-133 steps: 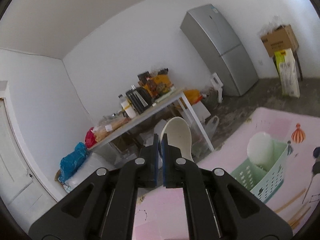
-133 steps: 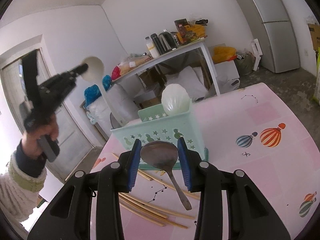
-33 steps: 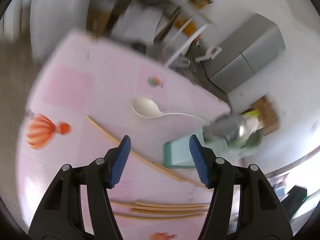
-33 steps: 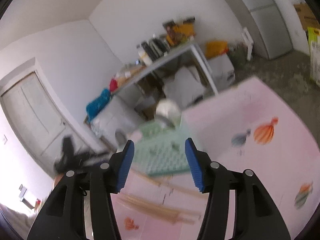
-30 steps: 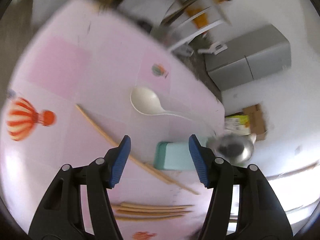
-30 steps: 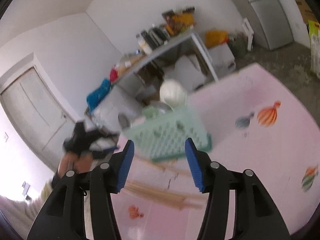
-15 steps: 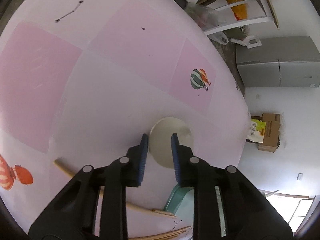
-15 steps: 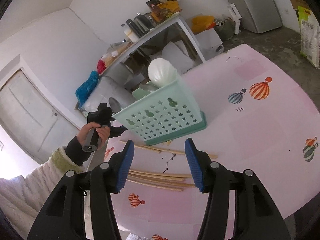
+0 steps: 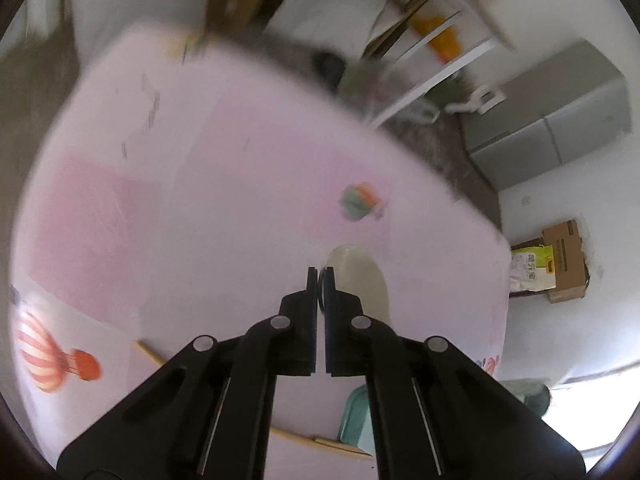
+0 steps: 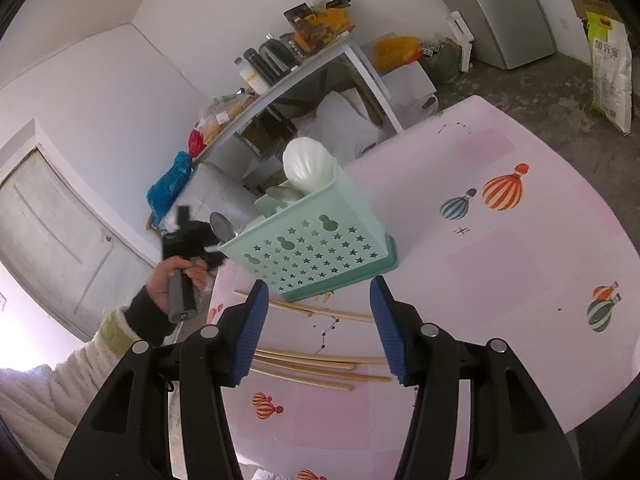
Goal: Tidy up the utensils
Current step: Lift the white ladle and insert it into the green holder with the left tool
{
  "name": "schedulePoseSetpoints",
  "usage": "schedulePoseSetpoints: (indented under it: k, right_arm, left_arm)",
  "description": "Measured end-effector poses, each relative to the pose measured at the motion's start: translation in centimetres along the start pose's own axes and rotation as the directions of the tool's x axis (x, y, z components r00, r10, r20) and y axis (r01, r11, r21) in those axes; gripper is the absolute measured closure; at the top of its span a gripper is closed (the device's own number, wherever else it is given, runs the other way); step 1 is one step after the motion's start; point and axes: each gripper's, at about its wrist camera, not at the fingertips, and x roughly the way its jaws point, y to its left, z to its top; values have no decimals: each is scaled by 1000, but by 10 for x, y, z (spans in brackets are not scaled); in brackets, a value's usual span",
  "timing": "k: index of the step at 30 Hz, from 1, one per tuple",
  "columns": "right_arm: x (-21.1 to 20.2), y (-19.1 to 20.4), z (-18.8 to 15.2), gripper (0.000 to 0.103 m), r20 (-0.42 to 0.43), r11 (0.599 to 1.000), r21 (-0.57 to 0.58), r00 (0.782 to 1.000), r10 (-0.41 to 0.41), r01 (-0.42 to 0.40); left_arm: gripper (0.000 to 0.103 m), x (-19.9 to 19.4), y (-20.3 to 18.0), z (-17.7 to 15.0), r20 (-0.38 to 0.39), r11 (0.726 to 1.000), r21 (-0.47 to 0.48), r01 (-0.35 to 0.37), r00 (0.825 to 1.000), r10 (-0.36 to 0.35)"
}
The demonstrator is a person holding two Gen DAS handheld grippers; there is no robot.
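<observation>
your left gripper [image 9: 319, 280] is pinched shut on the thin handle of the white plastic spoon [image 9: 360, 276], its smooth oval bowl pointing away from you over the pink table [image 9: 200, 200]. only the right view shows the mint star-punched basket [image 10: 316, 248], with your right gripper [image 10: 318, 328] half open, empty, before it.

Chopsticks [image 10: 320, 364] on table [image 10: 520, 280] before basket [image 10: 316, 248], spoons [image 10: 308, 166] seemingly inside

The tabletop [image 10: 500, 280] was pink with striped balloon prints; the basket [image 10: 316, 248] was mint green with star cutouts; the spoon [image 9: 360, 276] was cream.
</observation>
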Motion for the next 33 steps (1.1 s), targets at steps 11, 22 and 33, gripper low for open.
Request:
schedulePoseSetpoints:
  k: [11, 22, 33]
  right_arm:
    - [-23, -8, -10, 51, 29, 1000, 17, 999, 14, -15]
    - [-42, -9, -24, 51, 64, 1000, 9, 998, 29, -29]
    - [-48, -20, -23, 51, 85, 999, 29, 996, 35, -37]
  left_arm:
    - [102, -132, -140, -68, 574, 747, 554, -367, 819, -23]
    - [98, -112, -215, -214, 810, 251, 586, -771, 552, -196]
    - [53, -160, -160, -168, 571, 683, 658, -317, 801, -178]
